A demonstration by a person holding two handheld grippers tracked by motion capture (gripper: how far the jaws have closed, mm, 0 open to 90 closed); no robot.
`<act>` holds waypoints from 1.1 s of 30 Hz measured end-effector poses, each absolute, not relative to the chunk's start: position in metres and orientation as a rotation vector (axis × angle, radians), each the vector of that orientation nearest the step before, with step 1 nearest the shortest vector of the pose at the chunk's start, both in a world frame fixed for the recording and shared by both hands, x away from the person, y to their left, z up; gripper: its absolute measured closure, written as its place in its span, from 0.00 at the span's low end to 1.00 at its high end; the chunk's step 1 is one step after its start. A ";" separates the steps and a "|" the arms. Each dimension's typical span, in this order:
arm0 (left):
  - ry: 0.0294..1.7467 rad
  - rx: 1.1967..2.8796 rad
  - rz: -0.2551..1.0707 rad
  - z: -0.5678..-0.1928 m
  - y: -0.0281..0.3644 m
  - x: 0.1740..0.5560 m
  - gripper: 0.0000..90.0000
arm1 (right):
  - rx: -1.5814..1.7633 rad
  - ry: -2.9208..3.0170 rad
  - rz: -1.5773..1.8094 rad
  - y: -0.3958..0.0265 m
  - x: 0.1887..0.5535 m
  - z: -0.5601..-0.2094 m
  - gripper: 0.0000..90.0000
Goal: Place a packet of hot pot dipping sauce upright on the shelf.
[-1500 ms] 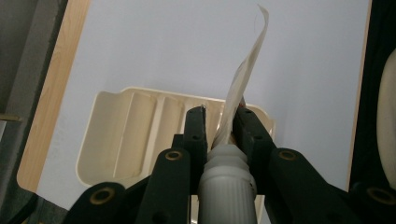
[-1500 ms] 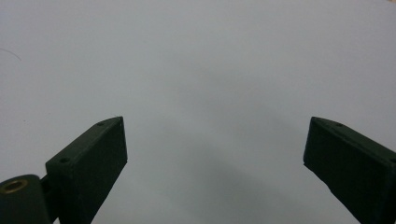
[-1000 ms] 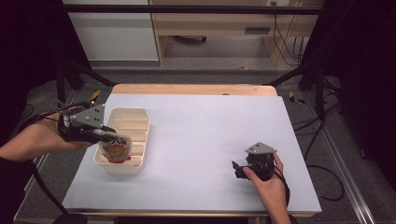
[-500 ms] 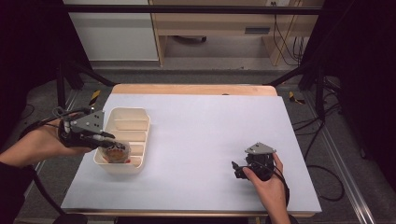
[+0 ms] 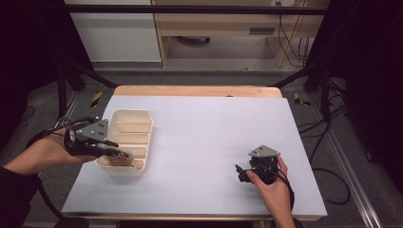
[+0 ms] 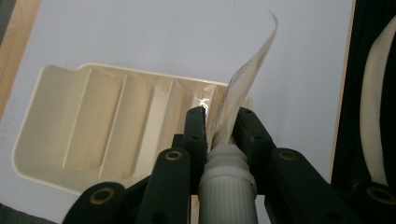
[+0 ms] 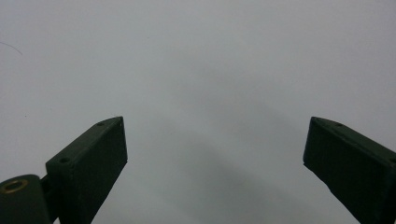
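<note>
One packet (image 6: pixel 243 88) sits pinched in the closed left gripper (image 6: pixel 219 126), over the tray (image 6: pixel 70 140).

Left tool (image 5: pixel 116 153) over cream tray (image 5: pixel 134 128), right tool (image 5: pixel 241 173) resting

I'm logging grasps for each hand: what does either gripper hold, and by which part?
The left gripper holds a spouted pouch by its neck, just above the white cap, over the tray. The right gripper is open, holding nothing.

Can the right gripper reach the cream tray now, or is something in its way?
Probably yes. The right gripper has open jaws, and only bare table lies between it and the tray. The left gripper, holding a pouch, occupies the tray's near end.
</note>
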State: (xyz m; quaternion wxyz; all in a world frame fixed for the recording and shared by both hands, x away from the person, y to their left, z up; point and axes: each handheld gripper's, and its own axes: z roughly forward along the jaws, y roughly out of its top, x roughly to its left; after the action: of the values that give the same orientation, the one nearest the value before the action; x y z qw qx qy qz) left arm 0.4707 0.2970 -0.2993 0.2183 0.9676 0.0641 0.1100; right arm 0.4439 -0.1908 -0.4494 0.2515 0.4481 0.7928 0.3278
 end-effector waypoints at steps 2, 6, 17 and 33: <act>0.182 2.672 0.301 -0.302 0.298 0.471 0.84 | 1.217 2.158 0.891 -0.191 0.444 -0.450 0.07; 0.194 2.667 0.291 -0.309 0.297 0.473 0.84 | 1.212 2.163 0.888 -0.191 0.444 -0.450 0.07; 0.202 2.674 0.269 -0.322 0.299 0.478 0.84 | 1.215 2.165 0.886 -0.190 0.445 -0.450 0.07; 0.217 2.663 0.249 -0.329 0.300 0.480 0.84 | 1.213 2.162 0.882 -0.191 0.444 -0.450 0.07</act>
State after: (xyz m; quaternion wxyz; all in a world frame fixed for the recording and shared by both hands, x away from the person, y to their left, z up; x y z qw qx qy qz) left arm 0.4804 0.2998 -0.3286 0.2272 0.9664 0.0787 0.0904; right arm 0.4444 -0.1912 -0.4499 0.2525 0.4460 0.7951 0.3243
